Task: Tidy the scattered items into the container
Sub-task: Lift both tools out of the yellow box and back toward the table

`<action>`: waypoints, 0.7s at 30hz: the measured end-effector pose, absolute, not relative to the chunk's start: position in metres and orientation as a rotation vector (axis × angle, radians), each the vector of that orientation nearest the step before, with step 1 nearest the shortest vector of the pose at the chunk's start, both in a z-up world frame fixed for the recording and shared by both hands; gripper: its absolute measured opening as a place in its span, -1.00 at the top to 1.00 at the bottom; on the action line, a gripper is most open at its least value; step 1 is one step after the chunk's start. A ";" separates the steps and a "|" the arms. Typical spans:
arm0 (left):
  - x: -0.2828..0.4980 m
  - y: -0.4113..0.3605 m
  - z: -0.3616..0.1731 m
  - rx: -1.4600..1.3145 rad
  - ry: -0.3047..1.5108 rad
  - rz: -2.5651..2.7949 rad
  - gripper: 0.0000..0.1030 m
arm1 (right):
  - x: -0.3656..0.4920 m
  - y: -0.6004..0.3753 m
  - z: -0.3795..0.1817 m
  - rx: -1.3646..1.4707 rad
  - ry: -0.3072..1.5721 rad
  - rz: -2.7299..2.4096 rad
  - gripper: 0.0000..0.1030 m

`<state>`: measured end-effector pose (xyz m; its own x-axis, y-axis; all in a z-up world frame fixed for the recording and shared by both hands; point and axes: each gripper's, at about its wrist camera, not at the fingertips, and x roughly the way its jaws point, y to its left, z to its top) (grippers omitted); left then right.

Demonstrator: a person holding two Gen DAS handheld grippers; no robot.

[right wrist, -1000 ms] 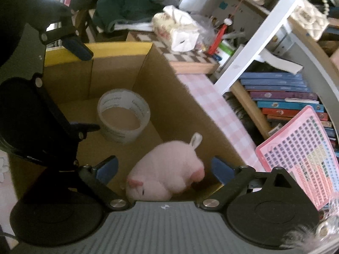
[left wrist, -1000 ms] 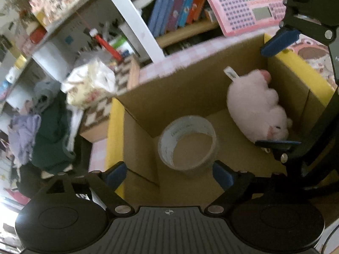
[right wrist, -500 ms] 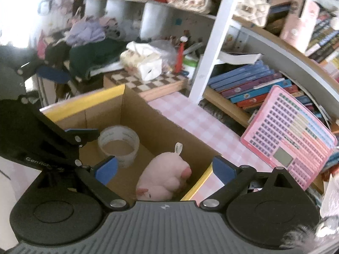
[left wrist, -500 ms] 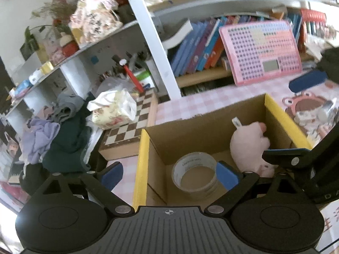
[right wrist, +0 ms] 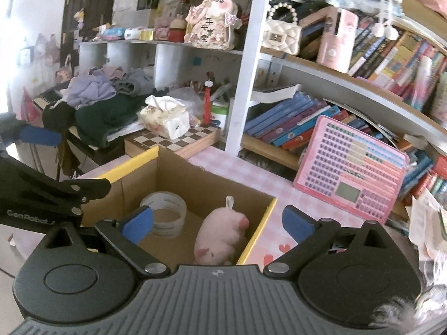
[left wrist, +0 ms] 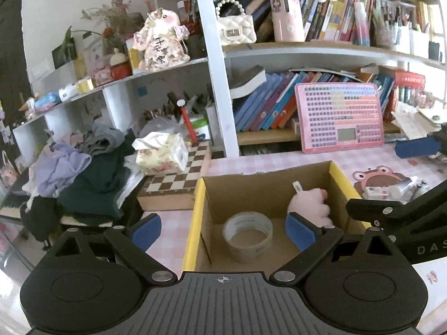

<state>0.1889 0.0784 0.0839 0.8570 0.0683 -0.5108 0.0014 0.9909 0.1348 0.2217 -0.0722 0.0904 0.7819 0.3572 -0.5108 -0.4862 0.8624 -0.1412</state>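
So the cardboard box (left wrist: 268, 192) with the yellow-edged flaps sits on the pink checkered tabletop (left wrist: 279, 160), and two things are down inside it. The roll of clear tape (left wrist: 248, 236) lies flat on the box floor toward the left side, and the pink plush toy (left wrist: 308, 208) is slumped in the right-hand part, up against the right wall with its little white tag sticking up. Tape and plush are near each other but not touching as far as I can see.

The left gripper (left wrist: 223, 230) hangs above the near edge of the box, fingers spread wide with nothing between them. Same deal with the right gripper (right wrist: 217, 223): fingers wide apart, holding nothing, hovering over the box corner where the plush lies. In the right wrist view the plush (right wrist: 220, 234) and the tape (right wrist: 167, 213) both show on the box floor, with the box (right wrist: 206, 184) open at the top.

Around it: a chessboard (left wrist: 176, 178) just left of the box with a floral tissue box (left wrist: 160, 155) sitting on it, a pink keyboard-style toy (left wrist: 339, 115) leaning against the bookshelf behind, and a heap of clothes (left wrist: 81, 167) further left.
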 end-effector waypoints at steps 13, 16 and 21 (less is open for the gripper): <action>0.109 0.079 0.076 0.118 0.544 -0.048 -0.91 | 0.122 -0.090 0.081 -0.190 0.495 0.348 -0.95; 0.092 0.074 0.066 0.120 0.571 -0.070 -0.93 | 0.101 -0.099 0.072 -0.152 0.508 0.297 -0.95; 0.065 0.066 0.043 0.119 0.632 -0.100 -0.93 | 0.069 -0.112 0.053 -0.096 0.543 0.221 -0.95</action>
